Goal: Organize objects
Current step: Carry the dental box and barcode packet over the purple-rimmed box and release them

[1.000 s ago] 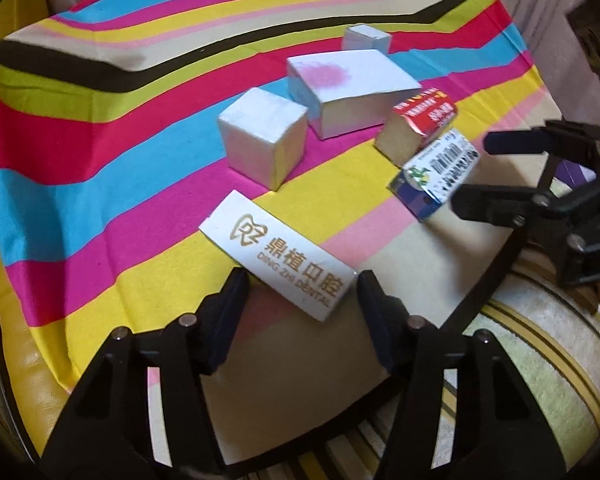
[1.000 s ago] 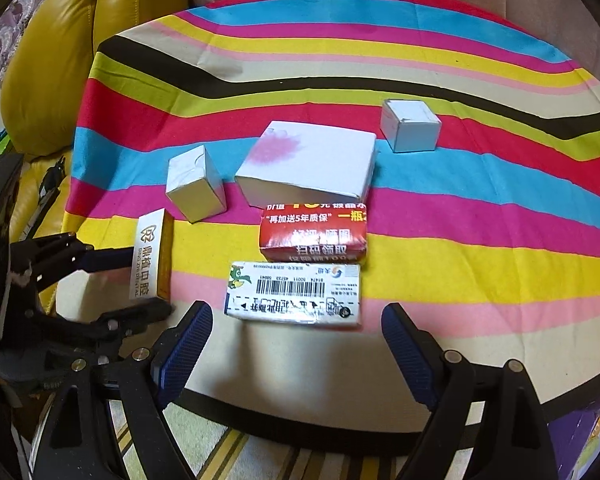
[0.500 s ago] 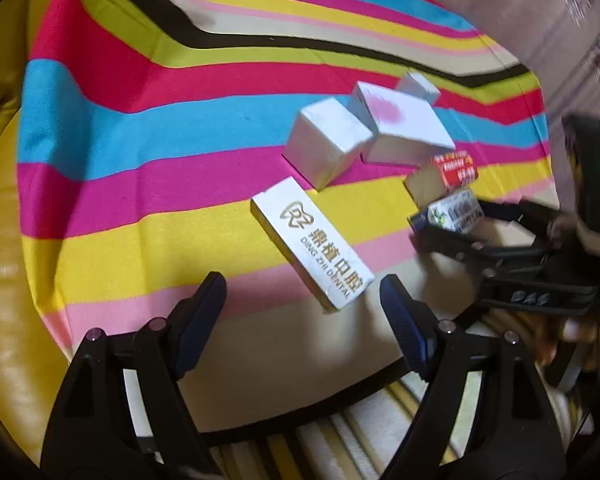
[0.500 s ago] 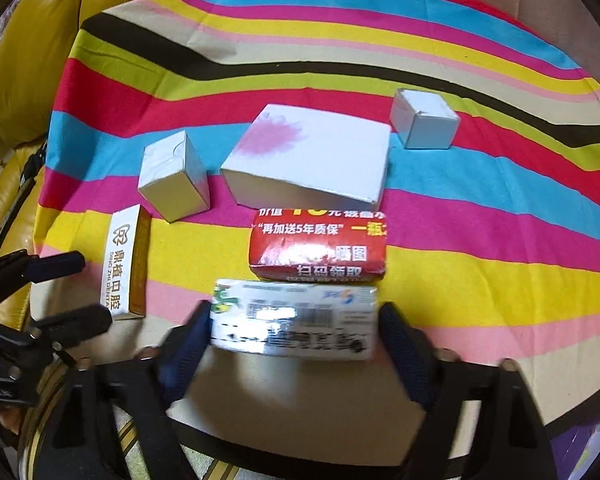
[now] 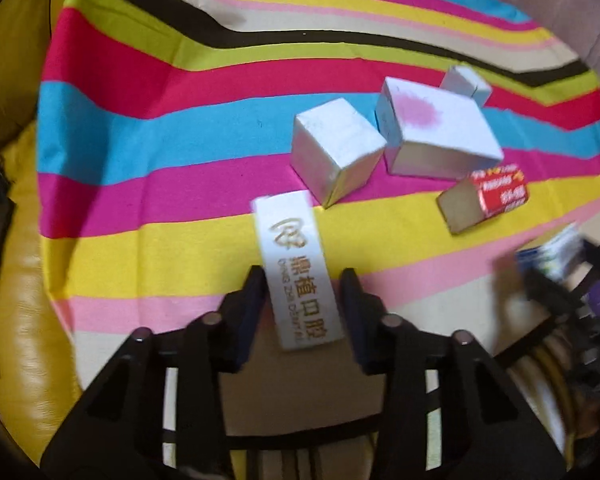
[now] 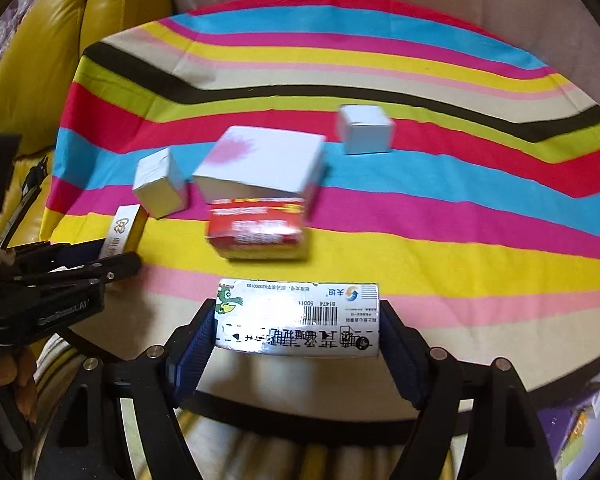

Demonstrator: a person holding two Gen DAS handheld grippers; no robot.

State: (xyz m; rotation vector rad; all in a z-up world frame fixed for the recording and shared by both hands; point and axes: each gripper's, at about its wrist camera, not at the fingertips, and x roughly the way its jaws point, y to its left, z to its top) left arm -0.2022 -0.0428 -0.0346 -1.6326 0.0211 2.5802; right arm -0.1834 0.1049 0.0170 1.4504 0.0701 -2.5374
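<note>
A long white dental box with gold lettering lies on the striped cloth, pointing away from me. My left gripper straddles its near half, jaws closing, and the pads look pressed on its long sides. From the right wrist view that same gripper pinches the dental box at the left. My right gripper is shut on a white barcode box with a green cartoon, its pads on both short ends. Both are blurred at the right of the left wrist view.
A red box, a white cube, a large white box with a pink blotch and a small white cube sit mid-table. A yellow leather sofa borders the left. The round table's edge runs just below both grippers.
The left gripper rolled into line with the dental box and closed around it. The right gripper's jaws came in onto the barcode box's ends, and the box now sits nearer the table's front edge.
</note>
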